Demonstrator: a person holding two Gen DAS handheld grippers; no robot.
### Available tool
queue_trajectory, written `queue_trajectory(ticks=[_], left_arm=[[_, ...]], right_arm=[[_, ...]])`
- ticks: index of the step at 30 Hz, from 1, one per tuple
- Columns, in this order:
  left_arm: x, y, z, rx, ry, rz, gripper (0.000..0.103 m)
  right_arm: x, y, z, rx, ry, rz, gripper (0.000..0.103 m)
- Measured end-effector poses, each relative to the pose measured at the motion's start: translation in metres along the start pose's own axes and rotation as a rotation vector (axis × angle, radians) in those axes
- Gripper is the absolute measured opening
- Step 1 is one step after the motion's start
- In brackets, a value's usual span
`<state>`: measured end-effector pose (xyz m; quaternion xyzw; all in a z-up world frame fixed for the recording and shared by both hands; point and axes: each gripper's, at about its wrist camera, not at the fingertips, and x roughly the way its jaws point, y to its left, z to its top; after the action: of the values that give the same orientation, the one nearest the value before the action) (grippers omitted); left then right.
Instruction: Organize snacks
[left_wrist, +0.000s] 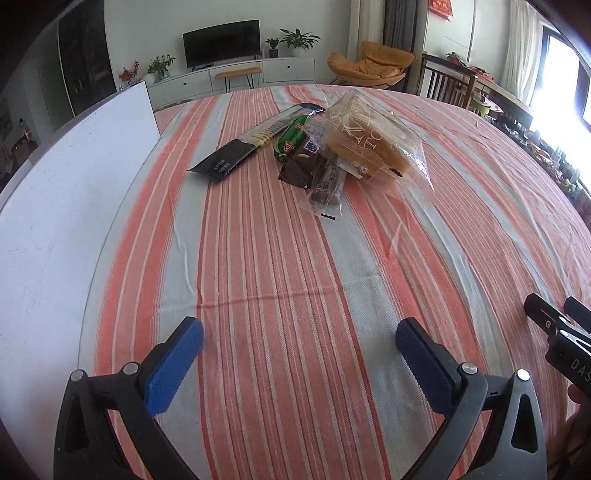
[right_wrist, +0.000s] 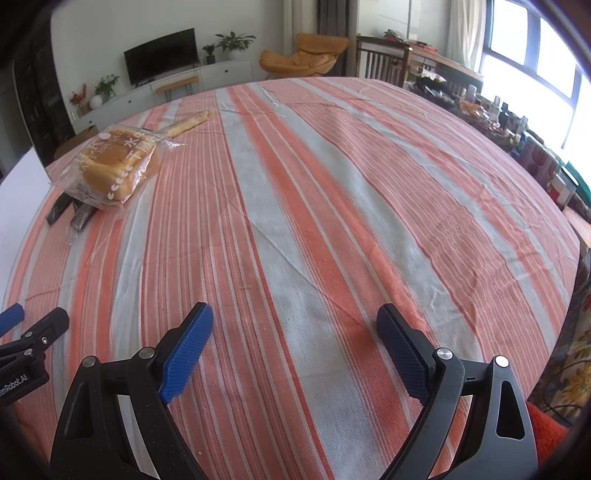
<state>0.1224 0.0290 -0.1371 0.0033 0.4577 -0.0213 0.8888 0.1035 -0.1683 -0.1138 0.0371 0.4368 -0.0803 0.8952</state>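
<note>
Well ahead of the left gripper (left_wrist: 299, 350) (jaws apart), the snack pile (left_wrist: 317, 147).

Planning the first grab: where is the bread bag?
In the left wrist view the bread bag lies on the pile's right side, overlapping the green packet.

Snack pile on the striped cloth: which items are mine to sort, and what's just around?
For the job:
bagged bread loaf
long black packet
green packet
brown wrapper
clear-wrapped bar

Just lying about:
white board
striped tablecloth
TV
orange chair
</note>
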Motion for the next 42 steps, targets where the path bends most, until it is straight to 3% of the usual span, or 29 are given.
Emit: queue_trajectory(ticks=[31,37,42], left_arm=[[0.000,0.001,0.000,0.000,0.000,-0.001,0.103],[0.000,0.001,0.000,0.000,0.000,-0.001,0.103],[0.000,0.001,0.000,-0.001,0.000,-0.001,0.103]], right_arm=[[-0.001,-0.001,0.000,0.005,0.003,0.003,0.092],[-0.030,-0.007,-0.002,0.031,-0.142,-0.031,0.092],[-0.020,-0.005,0.000,0.019,-0.094,-0.039,0.092]])
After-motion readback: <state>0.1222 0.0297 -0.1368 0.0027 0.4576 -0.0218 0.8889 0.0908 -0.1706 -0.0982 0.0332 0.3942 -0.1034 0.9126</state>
